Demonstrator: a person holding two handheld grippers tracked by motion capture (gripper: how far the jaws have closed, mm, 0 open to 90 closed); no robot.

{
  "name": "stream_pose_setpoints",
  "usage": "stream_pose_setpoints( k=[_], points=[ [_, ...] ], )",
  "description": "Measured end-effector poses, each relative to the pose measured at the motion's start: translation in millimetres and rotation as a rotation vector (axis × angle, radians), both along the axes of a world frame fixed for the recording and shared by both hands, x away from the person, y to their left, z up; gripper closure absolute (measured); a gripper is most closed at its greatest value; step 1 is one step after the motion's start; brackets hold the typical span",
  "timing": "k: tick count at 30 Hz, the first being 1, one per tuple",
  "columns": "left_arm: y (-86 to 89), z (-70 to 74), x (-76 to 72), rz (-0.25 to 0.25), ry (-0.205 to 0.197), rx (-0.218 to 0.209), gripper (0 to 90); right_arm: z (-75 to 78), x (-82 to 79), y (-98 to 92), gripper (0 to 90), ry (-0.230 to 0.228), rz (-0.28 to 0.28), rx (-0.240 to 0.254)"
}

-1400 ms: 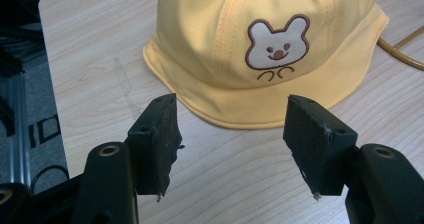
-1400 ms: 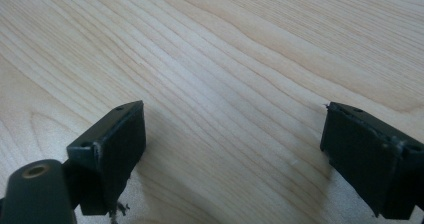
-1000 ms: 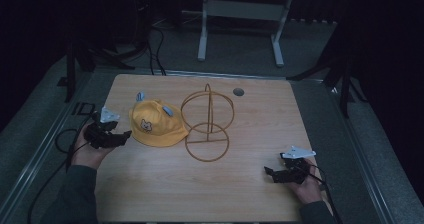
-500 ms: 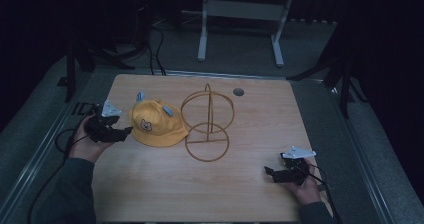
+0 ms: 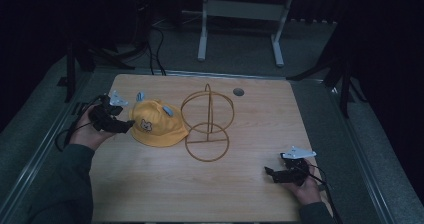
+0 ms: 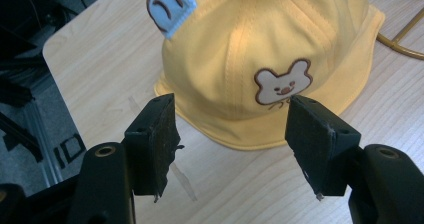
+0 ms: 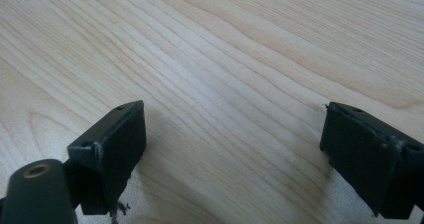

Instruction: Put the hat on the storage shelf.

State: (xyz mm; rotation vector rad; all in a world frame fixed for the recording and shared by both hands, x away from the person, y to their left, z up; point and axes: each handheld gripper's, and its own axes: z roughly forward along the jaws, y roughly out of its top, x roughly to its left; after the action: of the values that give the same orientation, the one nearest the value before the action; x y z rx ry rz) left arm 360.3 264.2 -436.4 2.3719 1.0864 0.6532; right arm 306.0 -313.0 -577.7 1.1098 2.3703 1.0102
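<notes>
- One yellow cloth hat (image 5: 156,126), with a bear patch (image 6: 282,82) on the front and pale blue ears (image 6: 170,6), is laid crown-up on the left half of the wooden surface (image 5: 150,184), its brim just beside a gold wire stand (image 5: 207,124).
- Handling, as judged: light, soft, easily crumpled; not fragile; fabric is expected to fold under a pinch, not slip.
- Suggested hold: the brim edge (image 6: 235,134) nearest the left gripper (image 6: 232,134), where a single layer can be pinched.
- Left gripper: jaws spread wide, poised just short of the brim, nothing held.
- Right gripper (image 5: 285,171): jaws apart over bare surface, well apart from the hat, nothing held.
</notes>
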Motion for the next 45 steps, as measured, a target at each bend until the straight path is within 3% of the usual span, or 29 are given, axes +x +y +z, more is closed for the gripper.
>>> stream_pose_setpoints(
  k=[9, 32, 45],
  points=[
    [-6.1, 9.7, 11.4, -0.041, 0.007, -0.004, 37.4, 0.0, -0.2, 0.0, 11.1, 0.001, 0.0, 0.001],
    [-2.7, 30.0, 30.3, -0.051, 0.014, -0.045, 37.8, 0.0, -0.2, 0.0, 11.1, 0.001, 0.0, 0.001],
    [-13.0, 33.3, 49.7, -0.065, 0.054, -0.032, 43.7, 0.0, -0.2, 0.0, 11.1, 0.0, 0.001, 0.001]
  ],
)
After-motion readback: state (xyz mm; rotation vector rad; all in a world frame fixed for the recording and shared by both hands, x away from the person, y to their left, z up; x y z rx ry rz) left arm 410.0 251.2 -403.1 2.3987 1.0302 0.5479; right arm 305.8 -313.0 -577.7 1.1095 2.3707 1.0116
